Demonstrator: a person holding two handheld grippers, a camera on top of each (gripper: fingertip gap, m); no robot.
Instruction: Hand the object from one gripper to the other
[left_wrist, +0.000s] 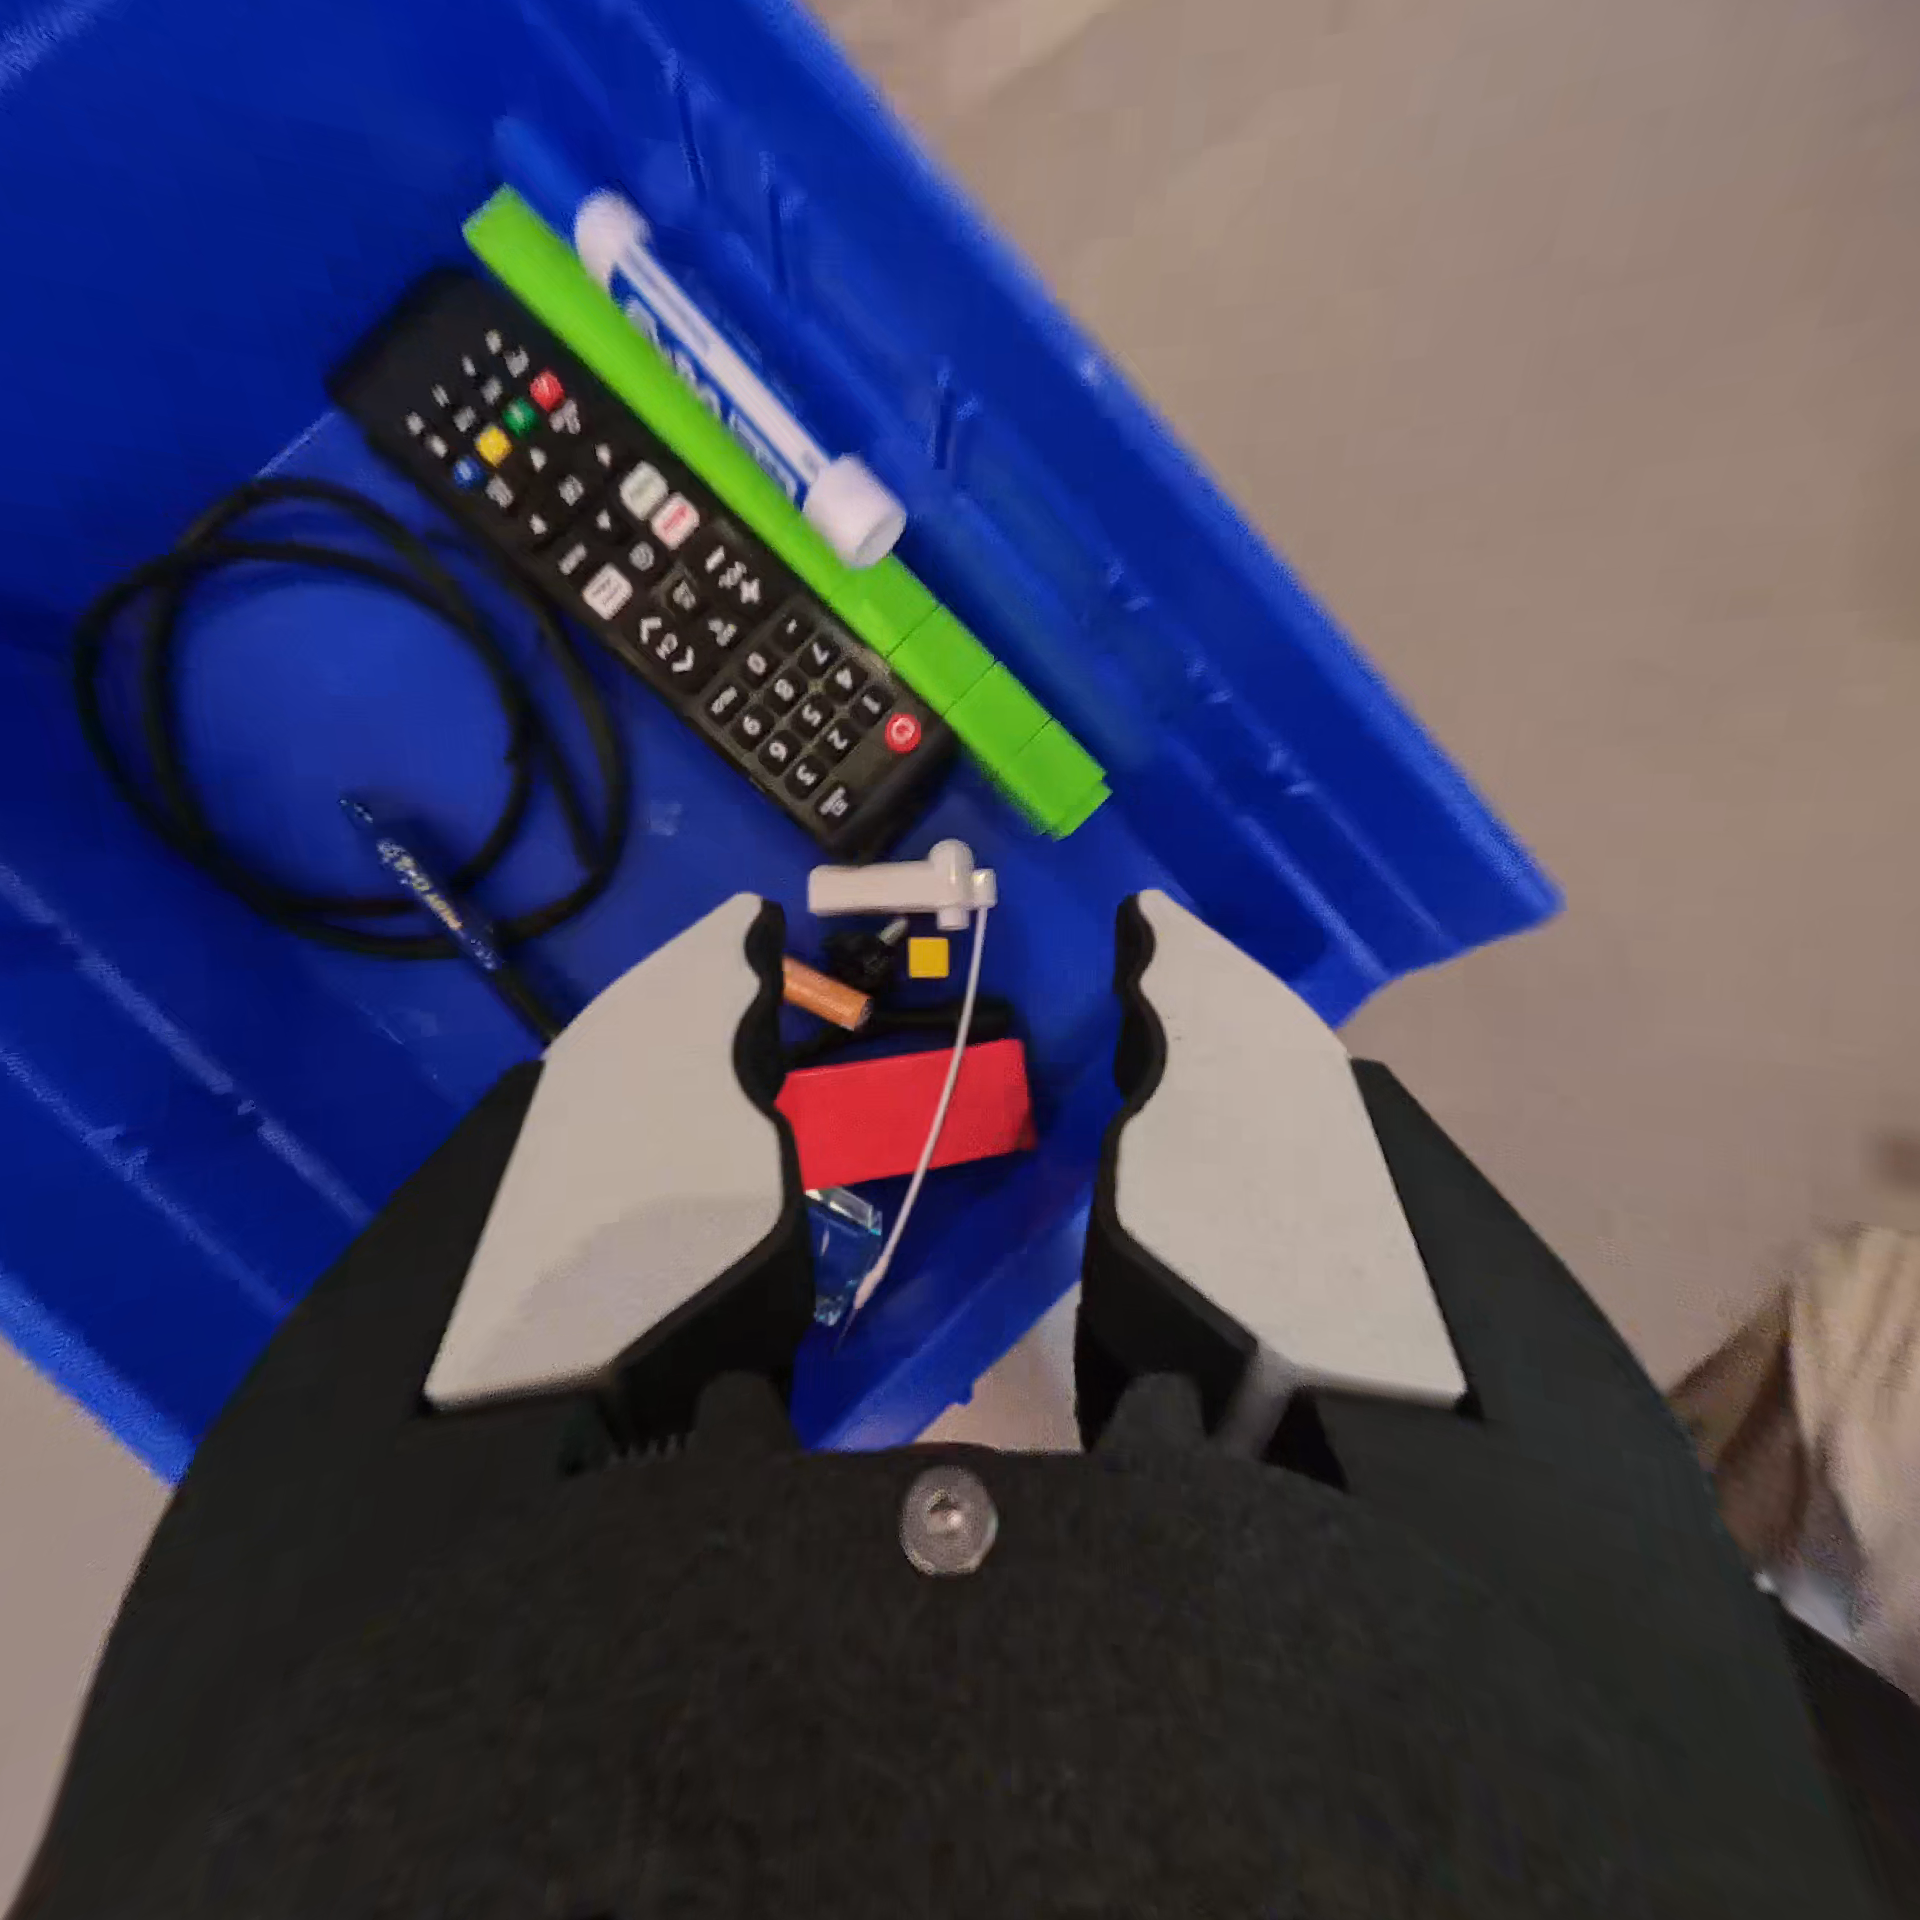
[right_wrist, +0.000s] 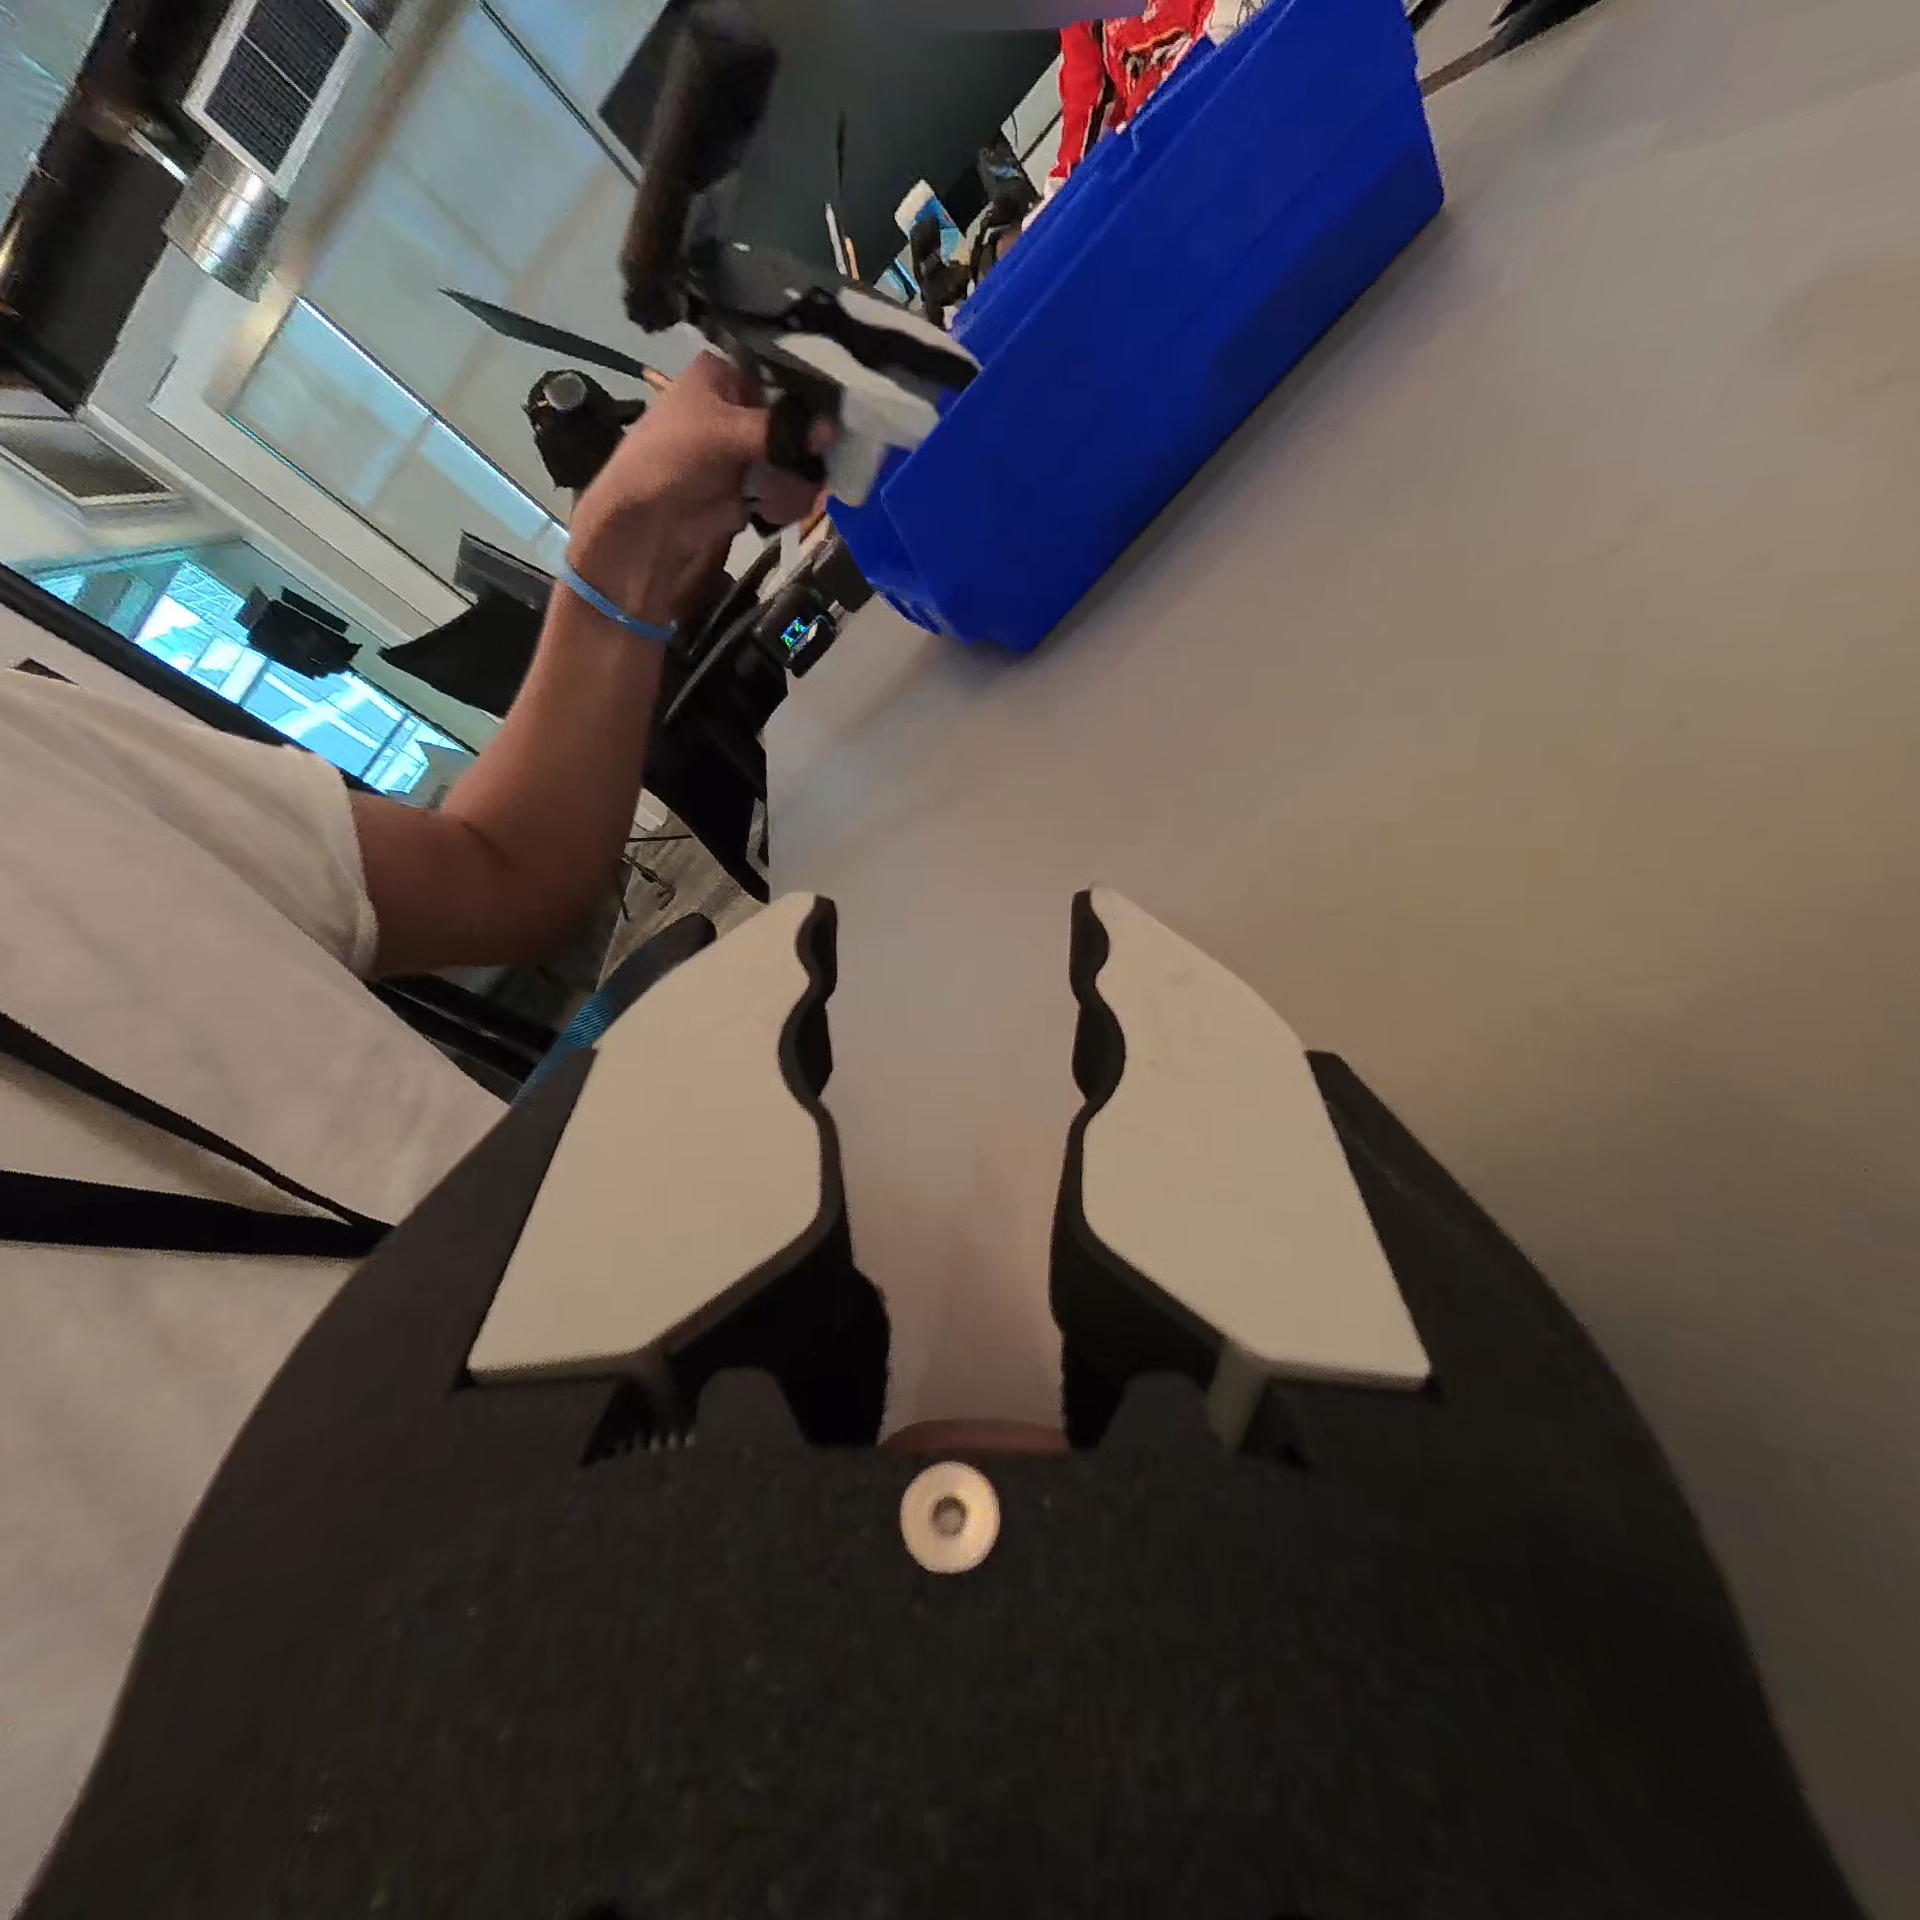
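Observation:
My left gripper (left_wrist: 945, 914) is open and empty, hovering over the near corner of a blue bin (left_wrist: 1247, 644). Below its fingers lie a red block (left_wrist: 904, 1117), a white tag with a thin white cord (left_wrist: 899, 888), a small orange battery (left_wrist: 826, 992) and a small yellow square (left_wrist: 928, 958). Farther in the bin lie a black remote (left_wrist: 644, 561), a long green bar (left_wrist: 769, 499), a white tube (left_wrist: 727, 374) and a coiled black cable (left_wrist: 343, 707). My right gripper (right_wrist: 951, 914) is open and empty above the grey table (right_wrist: 1455, 831). The left gripper also shows in the right wrist view (right_wrist: 894, 405), held by a hand over the bin's (right_wrist: 1174, 353) near end.
A clear plastic scrap (left_wrist: 842, 1247) lies under the left finger. In the right wrist view a person's arm (right_wrist: 540, 769) and white shirt (right_wrist: 156, 935) fill the left side. Dark equipment (right_wrist: 727, 707) stands beyond the table's edge. My right fingertips sit around 35 cm from my left ones. The left tips stand about 7 cm off the small orange battery (left_wrist: 826, 992). To the small yellow square (left_wrist: 928, 958): left tips about 7 cm, right tips about 35 cm. From my left tips it is roughly 8 cm to the red block (left_wrist: 904, 1117); from my right, 40 cm.

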